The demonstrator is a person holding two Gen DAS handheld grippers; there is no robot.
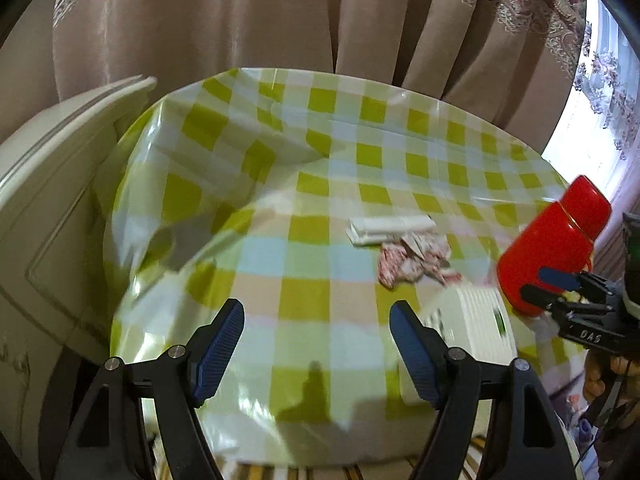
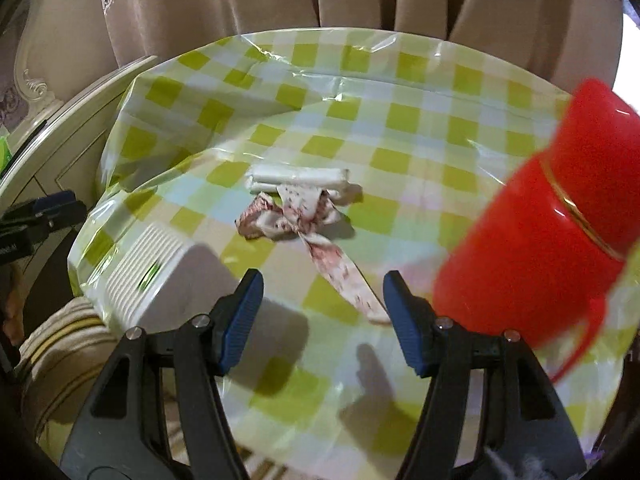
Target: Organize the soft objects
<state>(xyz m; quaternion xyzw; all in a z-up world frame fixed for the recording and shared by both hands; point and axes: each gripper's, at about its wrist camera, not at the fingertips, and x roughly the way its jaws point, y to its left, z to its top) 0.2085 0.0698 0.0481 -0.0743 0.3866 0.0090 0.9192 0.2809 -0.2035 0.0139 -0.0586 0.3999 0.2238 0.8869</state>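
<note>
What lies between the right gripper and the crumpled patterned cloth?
Only the cloth's own loose strip, trailing toward the right gripper over checked tablecloth; seen in the right wrist view.

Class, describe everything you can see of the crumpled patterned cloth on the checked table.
The patterned cloth is a soft, thin-looking fabric, whitish with small pink-red print. It lies crumpled in a loose bunch near the table's middle, with one long flat strip trailing toward the right tool. Its far edge overlaps the folded white cloth behind it. It rests on the checked tablecloth; neither tool touches it.
</note>
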